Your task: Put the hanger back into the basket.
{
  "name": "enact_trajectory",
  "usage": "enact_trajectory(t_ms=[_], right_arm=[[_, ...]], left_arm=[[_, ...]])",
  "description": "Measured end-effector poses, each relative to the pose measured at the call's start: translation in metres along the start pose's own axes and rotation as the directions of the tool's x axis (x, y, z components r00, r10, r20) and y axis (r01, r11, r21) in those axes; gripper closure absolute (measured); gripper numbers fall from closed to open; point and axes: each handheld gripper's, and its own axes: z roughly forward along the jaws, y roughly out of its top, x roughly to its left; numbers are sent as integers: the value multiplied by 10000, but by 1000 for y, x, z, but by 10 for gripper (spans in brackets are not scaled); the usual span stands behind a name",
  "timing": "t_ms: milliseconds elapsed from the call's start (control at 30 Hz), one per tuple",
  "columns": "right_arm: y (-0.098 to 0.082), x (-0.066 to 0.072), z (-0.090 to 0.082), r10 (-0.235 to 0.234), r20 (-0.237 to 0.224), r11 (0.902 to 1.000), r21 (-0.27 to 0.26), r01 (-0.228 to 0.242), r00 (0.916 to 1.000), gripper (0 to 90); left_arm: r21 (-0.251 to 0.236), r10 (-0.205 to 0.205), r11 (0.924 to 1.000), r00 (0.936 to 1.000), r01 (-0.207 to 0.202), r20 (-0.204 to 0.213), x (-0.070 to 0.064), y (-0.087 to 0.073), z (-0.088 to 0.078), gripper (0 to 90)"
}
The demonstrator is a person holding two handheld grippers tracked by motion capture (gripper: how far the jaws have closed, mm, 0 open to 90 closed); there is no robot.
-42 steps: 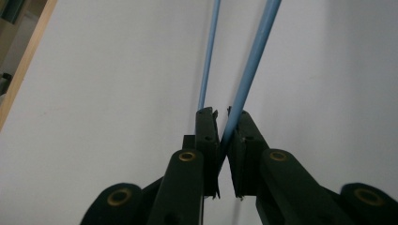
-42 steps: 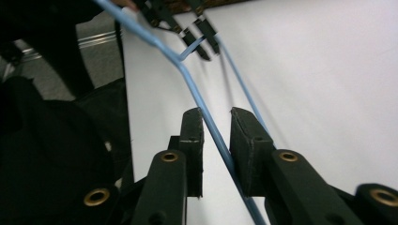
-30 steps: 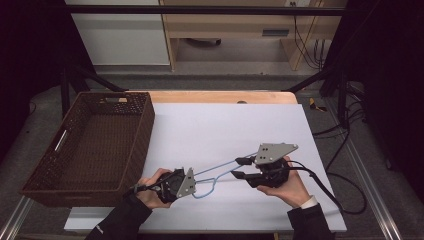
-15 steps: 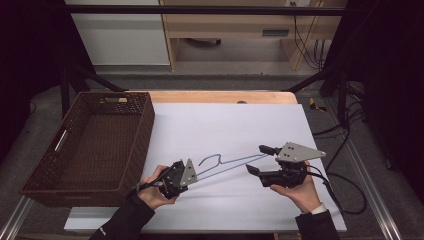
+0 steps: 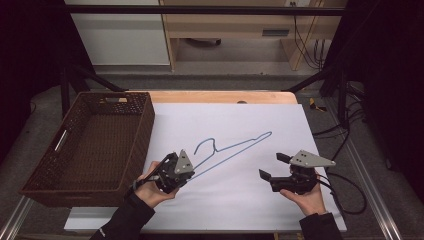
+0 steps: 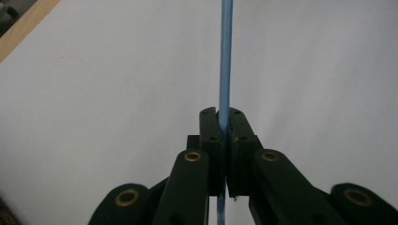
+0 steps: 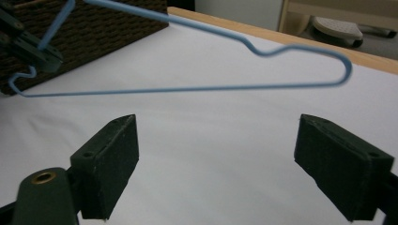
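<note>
The hanger [image 5: 232,147] is thin, smooth blue wire. The basket [image 5: 90,150] is rough brown wicker. The desk [image 5: 240,200] has a matt white top and a wooden edge.

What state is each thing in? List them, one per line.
blue wire hanger: lifted at one end, clamped by the left gripper.
left gripper: shut on the hanger's wire.
right gripper: jaws just opened wide, nothing between them.
brown wicker basket: upright on the table, empty.

Thin blue wire hanger [image 5: 235,147], one end clamped, slanting over the white table
</note>
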Motion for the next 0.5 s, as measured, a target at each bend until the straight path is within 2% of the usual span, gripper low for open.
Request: enact_trajectory(t_ms=[67, 300, 500], right_arm=[[-5, -3, -1, 177, 188, 9998, 58, -178, 9997, 134], [-11, -9, -2, 318, 364, 9995, 75, -321, 9988, 134], [-14, -12, -3, 458, 506, 9985, 264, -472, 9977, 120]], left_arm=[[-8, -217, 9998, 9998, 217, 2, 3, 3, -4, 869], [-128, -691, 9975, 9976, 691, 29, 10, 18, -26, 869], [-177, -969, 9952, 9952, 967, -108, 21, 27, -42, 869]])
